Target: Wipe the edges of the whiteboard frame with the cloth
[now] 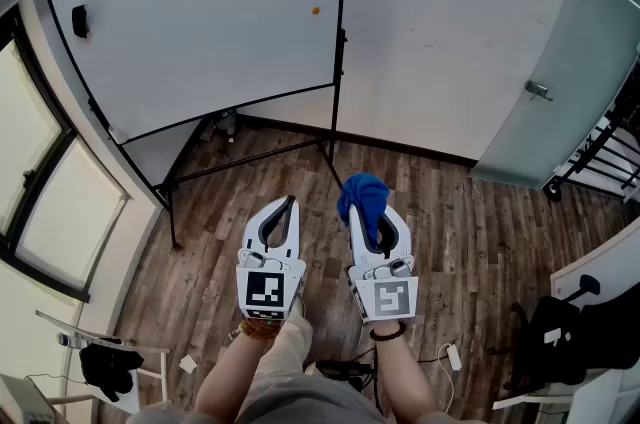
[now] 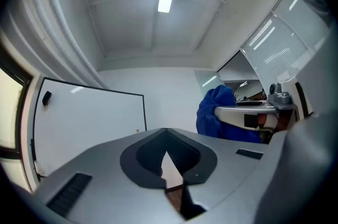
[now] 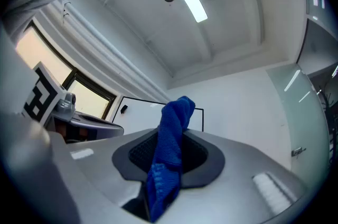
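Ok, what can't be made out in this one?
Orange speck on the whiteboard, head view: too small to identify.
Black item at the board's upper left, head view: too small to name.
Board's lower edge, left gripper view: hidden behind the left tongs.
Most of the board, right gripper view: hidden by the cloth in the right tongs.
Dirt on the frame: too small in every view.

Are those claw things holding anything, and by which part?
The right gripper pinches the blue cloth around its middle, one end bunched past the tips. The left gripper is shut and empty.
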`<state>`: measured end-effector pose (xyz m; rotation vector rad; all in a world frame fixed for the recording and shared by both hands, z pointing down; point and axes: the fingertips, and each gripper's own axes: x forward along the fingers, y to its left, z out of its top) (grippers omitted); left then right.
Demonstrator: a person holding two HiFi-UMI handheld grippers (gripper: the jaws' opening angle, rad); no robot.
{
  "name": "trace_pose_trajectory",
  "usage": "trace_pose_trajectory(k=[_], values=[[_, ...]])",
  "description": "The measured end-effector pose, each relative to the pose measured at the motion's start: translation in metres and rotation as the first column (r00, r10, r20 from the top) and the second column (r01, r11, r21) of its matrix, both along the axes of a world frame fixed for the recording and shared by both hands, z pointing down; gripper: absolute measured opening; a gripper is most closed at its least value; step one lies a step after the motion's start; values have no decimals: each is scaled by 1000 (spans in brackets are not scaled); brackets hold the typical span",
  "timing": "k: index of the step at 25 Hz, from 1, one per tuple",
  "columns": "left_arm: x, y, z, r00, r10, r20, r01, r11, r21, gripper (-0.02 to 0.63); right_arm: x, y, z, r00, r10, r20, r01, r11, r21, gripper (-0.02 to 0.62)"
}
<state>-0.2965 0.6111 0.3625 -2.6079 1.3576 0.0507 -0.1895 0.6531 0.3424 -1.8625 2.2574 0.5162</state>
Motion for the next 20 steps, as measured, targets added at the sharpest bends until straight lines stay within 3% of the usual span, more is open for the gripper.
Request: trace_pose_trajectory(k=[20], values=[[84,-263,49,999,44,-32,-46,997,-59,8,80,-264,48,998,26,-54,-31,994,-105,115]])
